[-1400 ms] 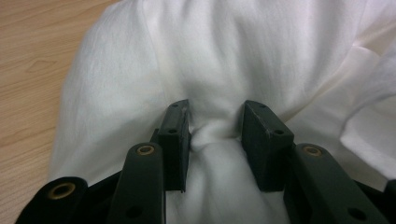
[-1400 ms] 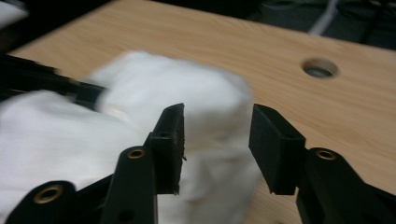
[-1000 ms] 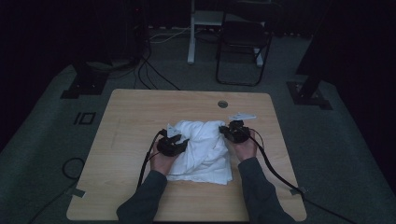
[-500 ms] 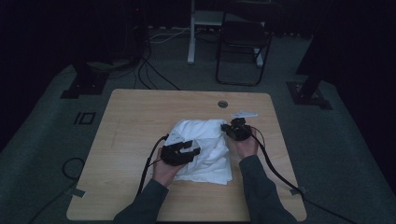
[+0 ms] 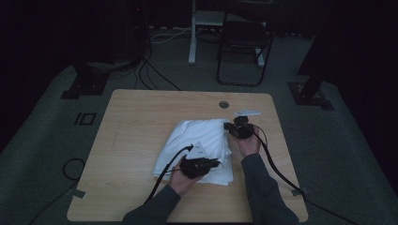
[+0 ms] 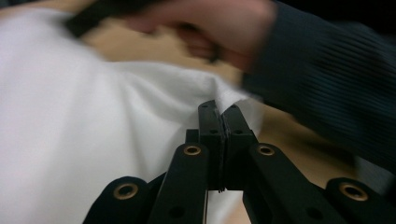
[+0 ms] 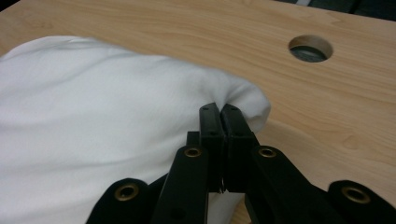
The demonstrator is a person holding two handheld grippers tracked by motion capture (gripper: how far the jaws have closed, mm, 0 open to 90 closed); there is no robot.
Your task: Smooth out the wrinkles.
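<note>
A white cloth (image 5: 197,136) lies crumpled on the right half of the wooden table (image 5: 136,122). My left gripper (image 5: 217,163) is at the cloth's near right edge and points right. Its jaws have just closed, and in the left gripper view the left gripper (image 6: 222,109) pinches a fold of the cloth (image 6: 70,116). My right gripper (image 5: 228,125) is at the far right corner, pointing left. In the right gripper view the right gripper (image 7: 220,109) is shut on the bunched corner of the cloth (image 7: 93,102).
A round cable hole (image 5: 224,104) (image 7: 310,48) sits in the table just beyond the right gripper. The other hand's dark sleeve (image 6: 327,70) is close in front of the left gripper. Beyond the table stand a chair (image 5: 244,42) and floor cables (image 5: 150,70).
The left gripper moved right and nearer along the cloth to its near right edge, and its jaws closed on the fabric. The right gripper stayed put, holding its corner.
</note>
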